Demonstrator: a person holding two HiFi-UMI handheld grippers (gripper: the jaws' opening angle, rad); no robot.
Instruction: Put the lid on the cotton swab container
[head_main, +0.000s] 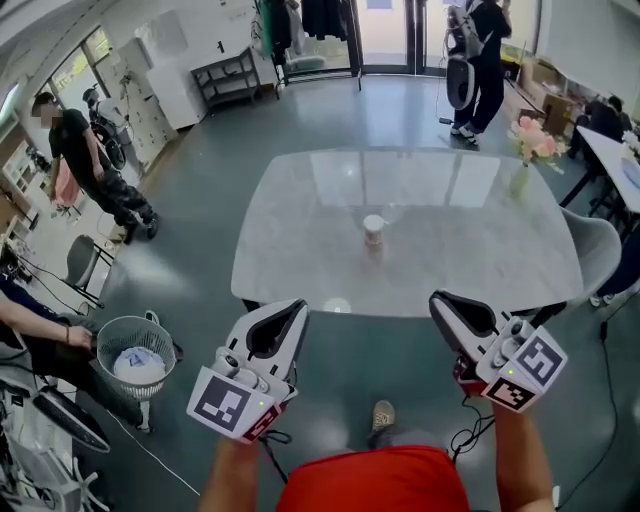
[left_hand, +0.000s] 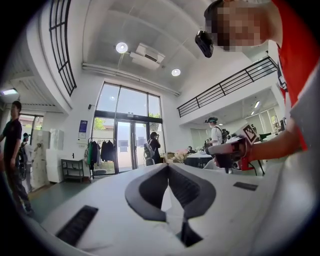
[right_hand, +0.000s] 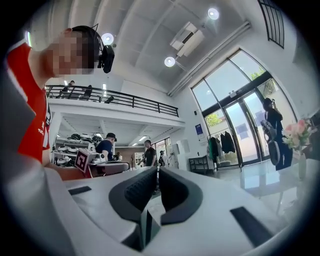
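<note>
The left claw (head_main: 290, 312) is nearest, held level in front of the person. Its jaws are pressed together and the left gripper view shows nothing between them. Beside it, the right claw (head_main: 445, 303) is also level. Its jaws stand only a narrow slit apart and nothing is between them, so both claws are empty.

Just ahead of both claws begins the near edge of the pale grey, marble-looking table with rounded corners (head_main: 300, 230). Further ahead, about midway between the lines of the two claws and well apart from both, stands the small round cotton swab container (head_main: 374, 230). It is upright, with a pale top and a pinkish body. From here I cannot tell whether its lid lies separately beside it, because it is too small to make out. Beyond the right claw, at the far right corner of the table, is a slim vase with pink flowers (head_main: 530, 145).

I judge the container to be very light and of thin, smooth plastic. It will probably slide or tip over on the glossy table if pushed from one side. One claw should hold the body low and gently. The other should take the lid by its rim with little force, since a thin lid may bend or slip out.
</note>
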